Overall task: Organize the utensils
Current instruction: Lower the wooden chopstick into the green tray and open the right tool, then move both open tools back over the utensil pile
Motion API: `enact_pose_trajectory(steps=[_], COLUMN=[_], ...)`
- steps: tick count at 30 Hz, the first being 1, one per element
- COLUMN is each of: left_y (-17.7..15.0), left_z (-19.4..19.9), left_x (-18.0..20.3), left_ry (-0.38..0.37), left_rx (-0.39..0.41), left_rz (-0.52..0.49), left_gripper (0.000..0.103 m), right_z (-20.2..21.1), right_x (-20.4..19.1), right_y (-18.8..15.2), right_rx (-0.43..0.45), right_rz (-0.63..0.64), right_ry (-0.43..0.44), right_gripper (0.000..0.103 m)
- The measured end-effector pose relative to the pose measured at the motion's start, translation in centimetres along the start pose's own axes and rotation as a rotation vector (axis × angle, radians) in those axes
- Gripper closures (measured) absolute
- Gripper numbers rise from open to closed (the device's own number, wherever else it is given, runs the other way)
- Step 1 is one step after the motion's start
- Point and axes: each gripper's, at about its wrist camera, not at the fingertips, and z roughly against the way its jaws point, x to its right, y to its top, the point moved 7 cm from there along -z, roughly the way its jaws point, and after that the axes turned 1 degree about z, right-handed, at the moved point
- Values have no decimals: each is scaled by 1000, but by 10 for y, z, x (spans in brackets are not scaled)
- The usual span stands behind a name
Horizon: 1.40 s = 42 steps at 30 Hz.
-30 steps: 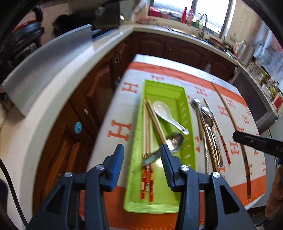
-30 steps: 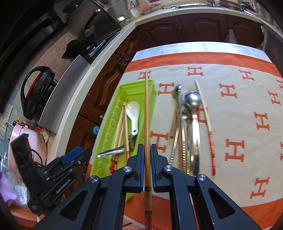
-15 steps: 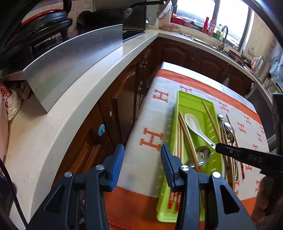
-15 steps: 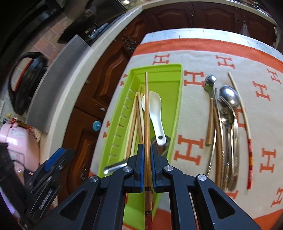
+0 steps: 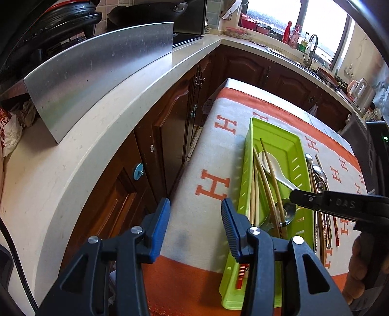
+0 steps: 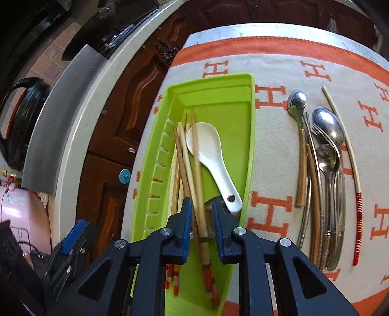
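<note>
Released chopstick [image 6: 197, 170] now lies inside tray [image 6: 251, 150], right hand-held gripper [image 6: 201, 214] opening.

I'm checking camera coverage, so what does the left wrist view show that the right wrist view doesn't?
Only the left wrist view shows the window, the faucet and the empty, open left gripper. Only the right wrist view shows the right gripper opening around a chopstick, and the whole red-banded chopstick on the cloth. Both show the green tray, the white spoon and the loose metal cutlery.

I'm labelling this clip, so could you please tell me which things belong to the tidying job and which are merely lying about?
Job:
- lime-green plastic tray
- wooden chopsticks
- white ceramic spoon
- loose metal cutlery

Lying about:
- curved steel splash guard
- black pan
</note>
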Motion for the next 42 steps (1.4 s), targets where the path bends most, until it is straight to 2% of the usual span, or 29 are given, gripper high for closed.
enact_pose_trajectory(steps=[7, 13, 23, 33, 38, 42], left_y=[-2, -7, -24, -41, -53, -66], left_z=[11, 31, 48, 41, 21, 0], left_x=[23, 65, 137, 194, 211, 223], left_ry=[-30, -90, -203, -251, -298, -304], left_rx=[11, 35, 7, -74, -164, -246], left_rz=[-44, -118, -210, -271, -226, -194], left_gripper=[54, 42, 41, 41, 41, 41], right_z=[37, 76, 125, 152, 155, 150], right_x=[10, 36, 99, 158, 185, 202], right_y=[-13, -31, -72, -92, -97, -99], right_rx=[53, 114, 178, 210, 215, 212], right_rz=[66, 114, 135, 86, 47, 20], right_ry=[-10, -45, -108, -117, -99, -88], right_gripper=[86, 86, 86, 86, 86, 86])
